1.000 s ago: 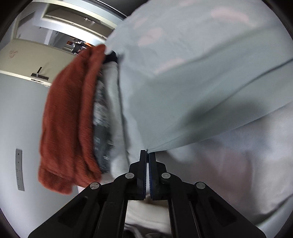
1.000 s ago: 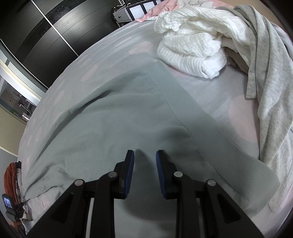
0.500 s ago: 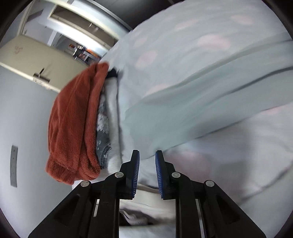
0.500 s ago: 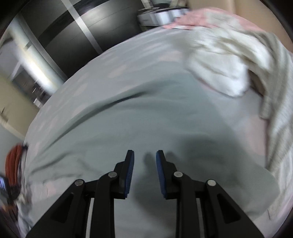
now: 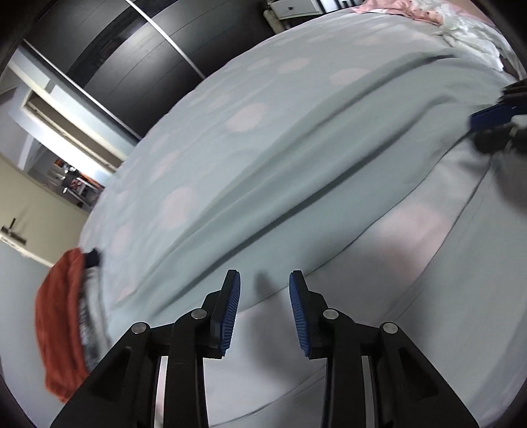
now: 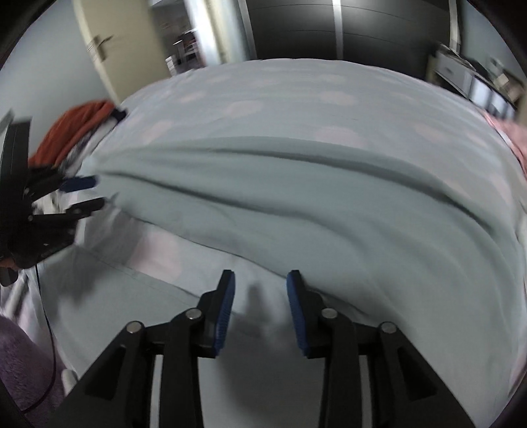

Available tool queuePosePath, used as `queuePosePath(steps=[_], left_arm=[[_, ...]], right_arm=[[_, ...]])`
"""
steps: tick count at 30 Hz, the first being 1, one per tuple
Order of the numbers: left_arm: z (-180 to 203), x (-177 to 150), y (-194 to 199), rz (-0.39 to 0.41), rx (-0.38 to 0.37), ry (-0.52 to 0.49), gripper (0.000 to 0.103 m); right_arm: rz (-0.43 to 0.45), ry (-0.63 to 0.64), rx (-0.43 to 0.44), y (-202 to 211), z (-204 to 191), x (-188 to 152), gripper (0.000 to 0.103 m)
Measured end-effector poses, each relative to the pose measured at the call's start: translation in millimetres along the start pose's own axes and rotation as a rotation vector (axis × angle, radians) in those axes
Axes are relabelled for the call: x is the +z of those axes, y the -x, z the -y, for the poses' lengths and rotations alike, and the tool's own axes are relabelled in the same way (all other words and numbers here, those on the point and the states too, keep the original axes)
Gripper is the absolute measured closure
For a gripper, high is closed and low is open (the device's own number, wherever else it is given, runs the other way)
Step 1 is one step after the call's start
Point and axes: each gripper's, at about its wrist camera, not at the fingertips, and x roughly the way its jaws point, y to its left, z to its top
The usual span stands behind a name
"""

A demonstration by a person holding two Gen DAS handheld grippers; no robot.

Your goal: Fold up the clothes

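Both pairs of jaws are seen released and opening, with nothing between the blue pads; the left gripper [image 5: 264, 298] is poised over the near edge of the pale green garment [image 5: 296, 171], and the right gripper [image 6: 260, 296] is poised over the same hem further along; in each wrist view only bare bedsheet is framed in the gap of the jaws. The garment is laid flat across the bed [image 5: 411, 296], spread as a long band with two raised creases running along its length; its near edge is set back from the bed's front, so that a strip of dotted sheet is left clear below the grippers. In the right wrist view the left gripper [image 6: 86, 194] is seen at the garment's left end, just beside the cloth, whether touching cannot be told through the blur. A stack of folded clothes topped by a rust-orange towel [image 5: 59, 329] is kept at the bed's left corner, apart from the garment. White clothes [image 5: 474, 29] are heaped at the far right. Beyond the far edge, plain sheet is left open up to the dark wardrobe [image 5: 138, 56].
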Motion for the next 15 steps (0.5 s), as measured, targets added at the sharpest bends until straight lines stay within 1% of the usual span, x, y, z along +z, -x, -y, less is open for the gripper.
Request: queuePosePath(steps=[1, 2, 4, 6, 7, 8, 9, 10, 11, 12, 13, 15], left_arm=[[6, 3, -5, 0.002, -0.018, 0.011, 0.07], [12, 7, -12, 0.0, -0.02, 0.019, 0.07], [21, 12, -24, -0.01, 0.003, 0.022, 0.07], [26, 16, -28, -0.001, 0.022, 0.028, 0.07], [26, 17, -29, 0.002, 0.019, 0.04, 0.071], [22, 17, -32, 0.001, 0.002, 0.065, 0.073], [18, 17, -35, 0.0, -0.016, 0.09, 0.084], [16, 17, -36, 0.001, -0.027, 0.109, 0.089], [15, 18, -34, 0.004, -0.026, 0.114, 0.092], [13, 18, -33, 0.007, -0.025, 0.115, 0.095], [11, 16, -31, 0.009, -0.036, 0.119, 0.097], [11, 10, -20, 0.007, -0.067, 0.124, 0.098]], right_arm=[[0.0, 0.027, -0.008, -4, -5, 2, 0.069], [0.002, 0.053, -0.02, -8, -8, 5, 0.069], [0.003, 0.084, -0.038, -13, -10, 4, 0.069], [-0.001, 0.102, -0.036, -18, -9, 2, 0.069], [-0.004, 0.109, -0.034, -20, -6, 0, 0.069], [-0.003, 0.116, -0.033, -23, -5, 2, 0.069], [0.001, 0.113, -0.034, -25, -3, 2, 0.073], [0.004, 0.107, -0.036, -25, -2, 2, 0.08], [0.007, 0.101, -0.038, -25, 0, 2, 0.097], [0.013, 0.086, -0.025, -22, 3, 2, 0.1], [0.02, 0.068, -0.007, -18, 6, 3, 0.1], [0.043, 0.038, 0.042, -4, 11, 4, 0.101]])
